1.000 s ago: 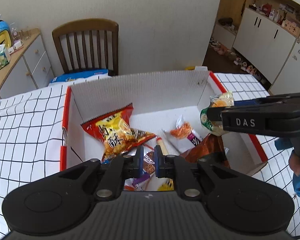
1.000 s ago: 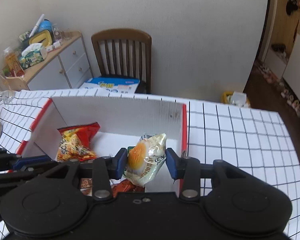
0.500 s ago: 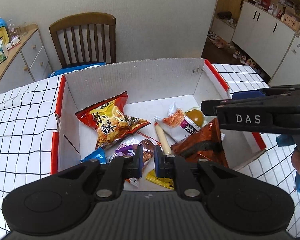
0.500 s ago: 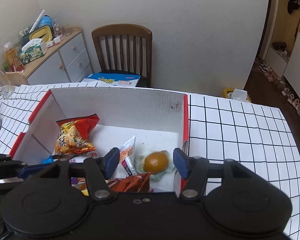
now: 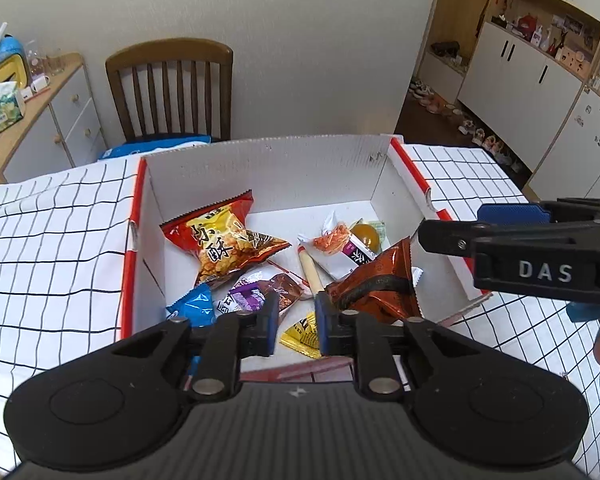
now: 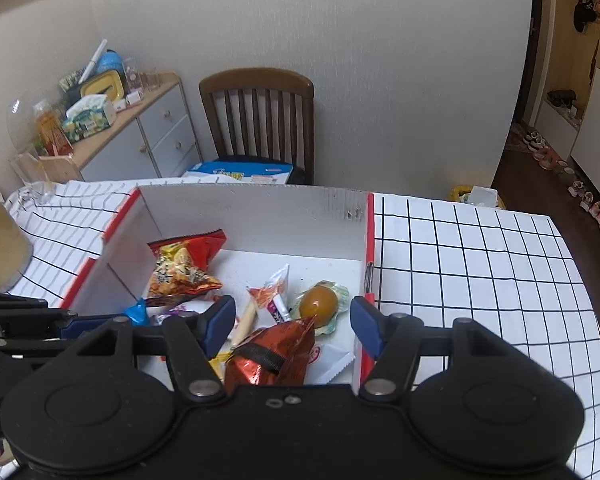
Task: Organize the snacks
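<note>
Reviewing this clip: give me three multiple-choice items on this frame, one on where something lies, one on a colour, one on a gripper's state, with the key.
1. Where does the egg packet lie?
A. on the chair
B. inside the white box, near its right wall
C. on the checked cloth

2. What colour are the box's outer sides?
A. red
B. green
C. black

3. What is between the right gripper fingers?
A. the egg packet, pinched
B. the big red chip bag
C. nothing, pads apart

Key: 1 B, it rests on the box floor beside the right wall. 2 A, red shows along the outer edges. 3 C, the blue pads stand wide, opening, with the snacks lying below them.
</note>
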`<control>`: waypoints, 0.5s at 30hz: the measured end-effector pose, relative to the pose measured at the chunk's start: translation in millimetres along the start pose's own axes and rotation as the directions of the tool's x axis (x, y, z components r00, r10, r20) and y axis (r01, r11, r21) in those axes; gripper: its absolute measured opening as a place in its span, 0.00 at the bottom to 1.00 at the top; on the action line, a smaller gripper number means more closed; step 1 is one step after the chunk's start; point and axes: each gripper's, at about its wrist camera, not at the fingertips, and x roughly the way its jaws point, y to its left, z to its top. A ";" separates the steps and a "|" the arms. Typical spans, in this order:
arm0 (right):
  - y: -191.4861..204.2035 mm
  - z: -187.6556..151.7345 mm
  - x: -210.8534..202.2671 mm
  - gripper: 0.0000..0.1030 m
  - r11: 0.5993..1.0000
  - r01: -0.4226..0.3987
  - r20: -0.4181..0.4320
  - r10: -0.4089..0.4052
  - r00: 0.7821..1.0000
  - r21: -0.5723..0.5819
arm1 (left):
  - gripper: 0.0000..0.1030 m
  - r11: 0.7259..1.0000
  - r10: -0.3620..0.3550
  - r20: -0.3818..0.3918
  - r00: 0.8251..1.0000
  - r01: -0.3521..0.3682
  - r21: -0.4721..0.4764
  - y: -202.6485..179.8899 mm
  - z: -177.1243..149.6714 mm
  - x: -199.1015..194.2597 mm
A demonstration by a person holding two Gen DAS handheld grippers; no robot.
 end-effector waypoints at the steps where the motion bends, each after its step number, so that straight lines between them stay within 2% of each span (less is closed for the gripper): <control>1: 0.4 -0.6 -3.9 0.61 1.000 -0.005 0.005 0.005 1.000 0.003 | 0.25 1.000 0.001 0.007 1.000 -0.001 -0.001 0.3 -0.7 -3.9; 4: 1.9 -4.5 -17.1 0.61 1.000 -0.026 0.021 0.026 0.999 0.011 | 0.25 1.000 0.003 0.029 1.000 -0.003 0.002 0.3 -2.7 -15.1; 6: 4.2 -7.3 -26.1 0.66 0.999 -0.034 0.037 0.034 0.999 0.007 | 0.25 1.000 0.009 0.042 0.999 -0.009 0.007 -0.4 -3.9 -23.0; 15: 11.0 -17.9 -67.4 0.75 0.997 -0.070 0.121 0.071 0.990 -0.012 | 0.26 1.000 0.011 0.093 0.996 -0.011 -0.006 0.9 -12.4 -56.7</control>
